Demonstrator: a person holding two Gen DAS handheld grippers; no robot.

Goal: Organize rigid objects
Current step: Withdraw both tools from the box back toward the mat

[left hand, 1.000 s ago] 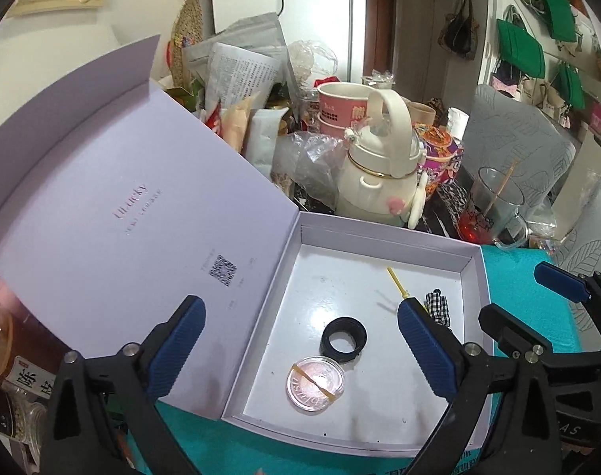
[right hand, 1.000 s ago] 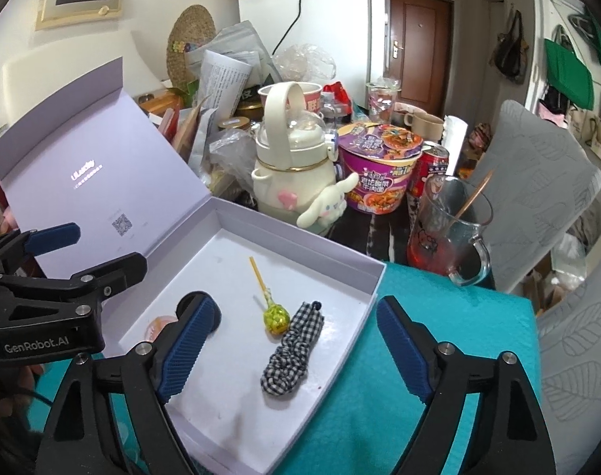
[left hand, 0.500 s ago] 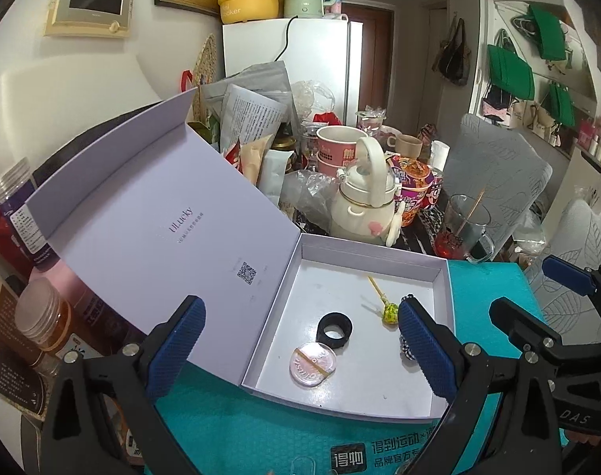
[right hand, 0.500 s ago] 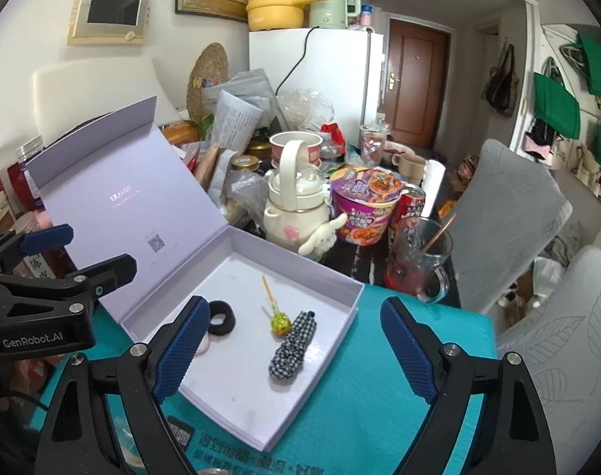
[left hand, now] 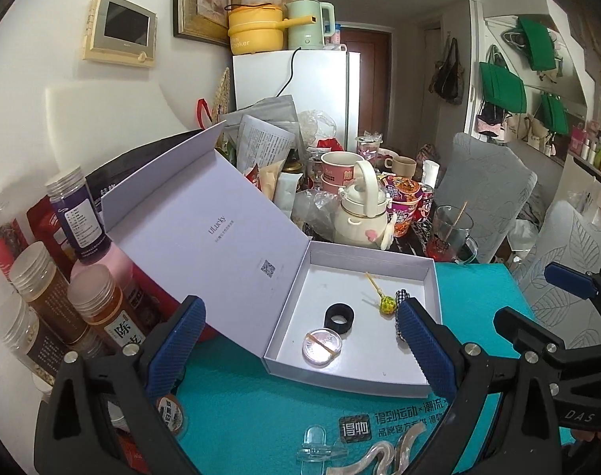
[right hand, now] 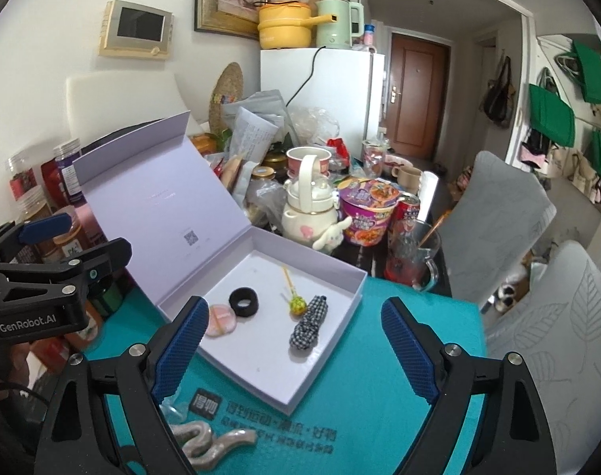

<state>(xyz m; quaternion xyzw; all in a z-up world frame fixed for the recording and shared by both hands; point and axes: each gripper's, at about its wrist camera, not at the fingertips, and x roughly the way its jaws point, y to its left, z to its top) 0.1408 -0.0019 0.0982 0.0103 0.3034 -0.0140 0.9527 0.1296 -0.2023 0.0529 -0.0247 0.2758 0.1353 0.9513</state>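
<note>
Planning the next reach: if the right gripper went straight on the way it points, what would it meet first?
Probably the white open box, near its right wall by the checked fabric scrunchie; the right gripper is open and empty. Depth is unclear.

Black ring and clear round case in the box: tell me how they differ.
The black ring is dark, opaque and open through its middle; the clear round case is see-through, closed and crossed by a yellowish strip. The ring stands taller with thick walls; the case is flatter and wider. The ring sits further into the box; the case lies nearer its front edge. Both are round, lie close together on the box floor, and neither is gripped.
</note>
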